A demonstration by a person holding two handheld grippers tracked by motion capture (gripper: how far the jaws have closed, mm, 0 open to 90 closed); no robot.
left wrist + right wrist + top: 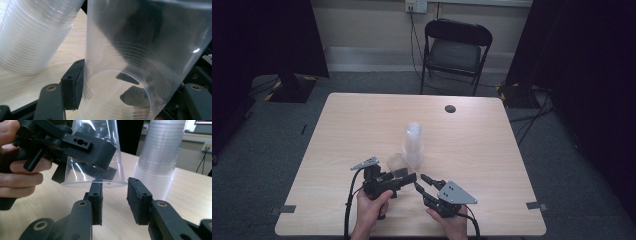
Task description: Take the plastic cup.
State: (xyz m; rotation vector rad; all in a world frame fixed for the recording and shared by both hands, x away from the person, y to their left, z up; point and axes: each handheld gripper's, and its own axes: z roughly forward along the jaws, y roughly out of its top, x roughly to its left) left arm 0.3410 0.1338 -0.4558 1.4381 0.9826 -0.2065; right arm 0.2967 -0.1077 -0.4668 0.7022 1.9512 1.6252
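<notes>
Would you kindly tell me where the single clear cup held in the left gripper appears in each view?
High view: single cup, low centre, left of the cup stack.
Left gripper view: cup across centre and right.
Right gripper view: cup upper centre.
Shared landmark: the cup stack.

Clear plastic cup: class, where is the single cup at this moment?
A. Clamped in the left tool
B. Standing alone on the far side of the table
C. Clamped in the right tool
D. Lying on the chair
A: the left tool grips the clear plastic cup with a pad against its wall, while the right tool is open beneath the rim.
</notes>
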